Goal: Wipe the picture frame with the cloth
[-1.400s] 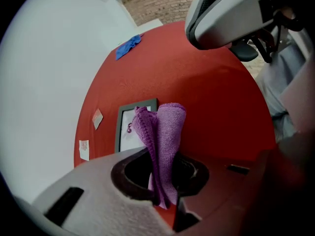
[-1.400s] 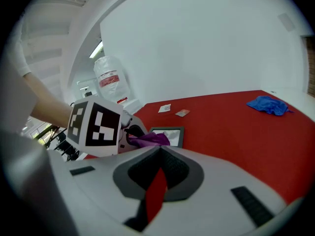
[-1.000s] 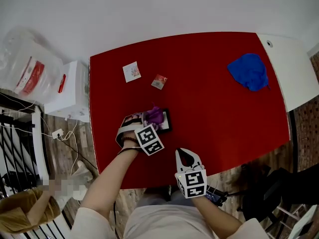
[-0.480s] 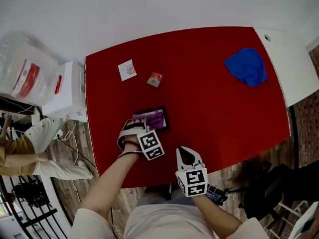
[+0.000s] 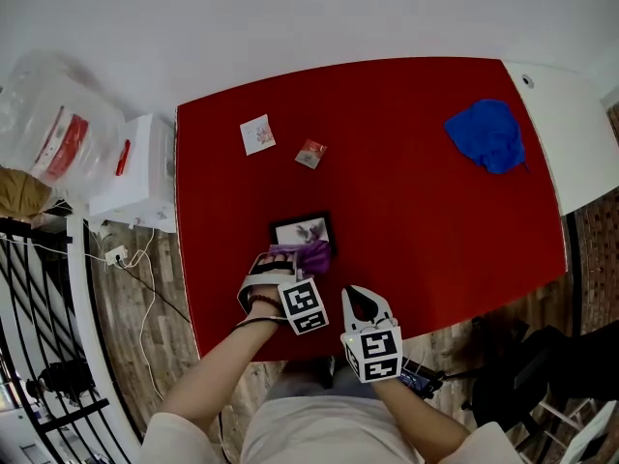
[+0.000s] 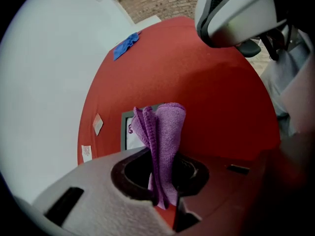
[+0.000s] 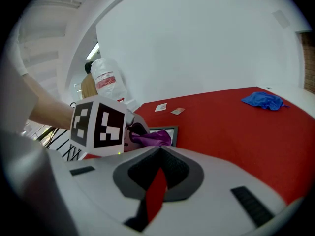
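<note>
Cloth of purple microfibre (image 6: pixel 165 132) is clamped in your left gripper (image 6: pixel 160 183). The jaws are pressed on its folded middle, a bunch stands out in front of them, and a short end hangs behind. It is soft and light, so it will give way under pressure and drag a little on a surface. I judge the grip is good where it is, on the thick fold, and the free bunch in front is the part to wipe with.

The flat black-edged picture frame with a pale picture (image 5: pixel 302 230) lies on the red table (image 5: pixel 426 230) just ahead of the left jaws, under the tip of the cloth. Whether the cloth touches it I cannot tell. The frame looks thin and light, probably with a smooth front, so it may slide when you rub. You would steady it best at its rim, not on the front.

Your right gripper (image 7: pixel 156 191) is empty. Its jaws are nearly together, with only a thin slit between them, and it sits beside the left one, short of the frame.

Far to the left of both jaws, off the table, a clear plastic bag (image 5: pixel 53 124) holds something with a red and white label. What it is exactly, I cannot say.
</note>
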`<control>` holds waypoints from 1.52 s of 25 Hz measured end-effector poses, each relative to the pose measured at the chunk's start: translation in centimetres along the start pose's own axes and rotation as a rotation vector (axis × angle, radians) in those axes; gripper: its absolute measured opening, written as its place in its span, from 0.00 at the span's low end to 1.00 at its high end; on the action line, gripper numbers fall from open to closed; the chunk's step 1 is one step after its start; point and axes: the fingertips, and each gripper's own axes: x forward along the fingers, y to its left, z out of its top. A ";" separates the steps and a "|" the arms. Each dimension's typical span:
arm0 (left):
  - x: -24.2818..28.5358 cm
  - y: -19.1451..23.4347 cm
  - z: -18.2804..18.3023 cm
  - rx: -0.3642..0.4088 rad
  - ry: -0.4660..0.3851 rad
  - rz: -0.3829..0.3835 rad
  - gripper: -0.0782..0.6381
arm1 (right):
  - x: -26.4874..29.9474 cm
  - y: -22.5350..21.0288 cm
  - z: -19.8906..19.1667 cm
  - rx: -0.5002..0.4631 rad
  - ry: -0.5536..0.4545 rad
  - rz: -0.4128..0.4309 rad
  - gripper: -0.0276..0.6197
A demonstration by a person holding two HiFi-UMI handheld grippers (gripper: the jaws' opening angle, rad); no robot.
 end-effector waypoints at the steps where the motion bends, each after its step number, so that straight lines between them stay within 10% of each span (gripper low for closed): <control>1: -0.1 0.5 0.0 -0.012 -0.003 0.008 0.19 | -0.1 -0.1 0.0 0.000 -0.002 -0.001 0.05; 10: 2.1 8.1 0.6 -0.107 0.030 0.090 0.19 | -0.9 -1.1 -0.5 0.011 0.004 -0.019 0.05; 29: -0.8 -1.1 2.7 0.001 0.008 0.052 0.19 | -1.0 -1.1 -1.4 0.004 0.012 0.016 0.05; 38: 0.3 5.2 2.1 -0.070 0.023 0.127 0.19 | -1.6 -1.6 -2.0 0.004 0.023 0.011 0.05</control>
